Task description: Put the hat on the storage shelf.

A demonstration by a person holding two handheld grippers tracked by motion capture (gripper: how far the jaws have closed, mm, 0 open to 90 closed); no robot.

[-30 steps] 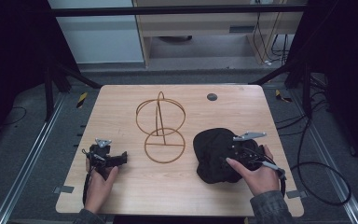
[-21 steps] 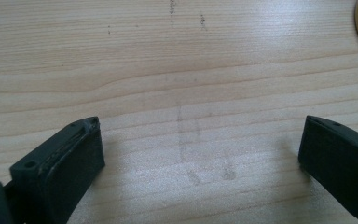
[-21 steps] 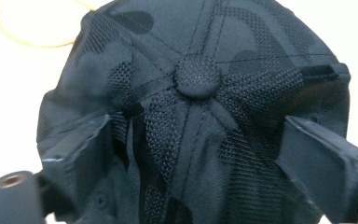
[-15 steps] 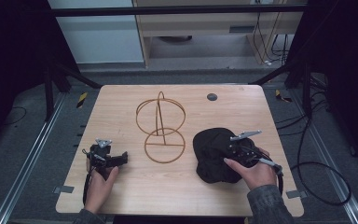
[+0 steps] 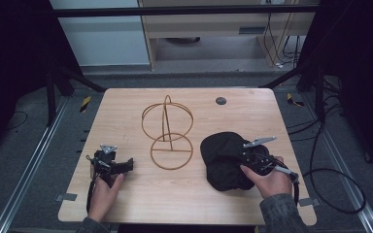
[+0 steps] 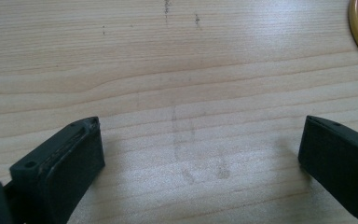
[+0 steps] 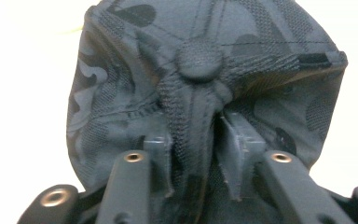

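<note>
Right claw (image 7: pixel 193 154): jaws had just been closing, and they pinched a fold of the black cap (image 5: pixel 223 158) between the pads, just below the crown button (image 7: pixel 199 59). Fabric bunched into a ridge between the jaws, so the grip looked taken on cloth, not on the stiff brim. Seen from the high view, the right claw (image 5: pixel 252 158) lay over the cap's right side, hand behind it at the near right of the desk (image 5: pixel 272 111). Judged: grasping near the crown gives a central hold, likely so the cap hangs evenly when lifted.

Left claw (image 6: pixel 200 154): jaws stood wide apart, nothing between them, bare wood beneath. In the high view it rested at the near left (image 5: pixel 110 164), well apart from the cap; judged idle, parked out of the way.

Wire stand (image 5: pixel 167 133), gold, two hoops on a ring base, stood mid-desk, just left of the cap. Probable destination for the cap.

Small dark disc (image 5: pixel 220 101) at far edge, untouched.
</note>
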